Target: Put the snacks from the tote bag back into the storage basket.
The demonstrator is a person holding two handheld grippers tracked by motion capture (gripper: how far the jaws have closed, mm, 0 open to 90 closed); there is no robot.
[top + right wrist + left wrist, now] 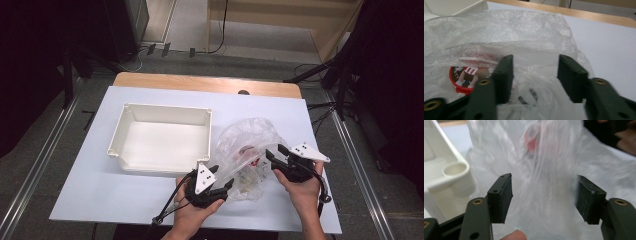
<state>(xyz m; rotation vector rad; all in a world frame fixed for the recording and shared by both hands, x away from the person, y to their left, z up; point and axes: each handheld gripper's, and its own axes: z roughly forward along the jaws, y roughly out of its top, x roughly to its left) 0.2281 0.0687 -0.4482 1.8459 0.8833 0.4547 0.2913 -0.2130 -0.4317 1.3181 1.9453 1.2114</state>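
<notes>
Plastic bag [248, 150], one only, clear and crumpled, lies on the white tabletop [100, 190] just right of the single white bin [162, 137], between the two grippers. Left gripper [226, 187] faces the bag's near left side; in the left gripper view its fingers [500, 197] stand spread, with film bulging between them but not pressed by either pad. Right gripper [275, 156] meets the bag from the right, its fingers [504, 75] also apart over the film, pinching nothing as far as I can tell. Flanking the bag this way probably serves to open it or lift it toward the bin, whose open top sits close by. Inside the bag one round red sweets packet [464, 78] shows, plus some small pale items too blurred to count.
</notes>
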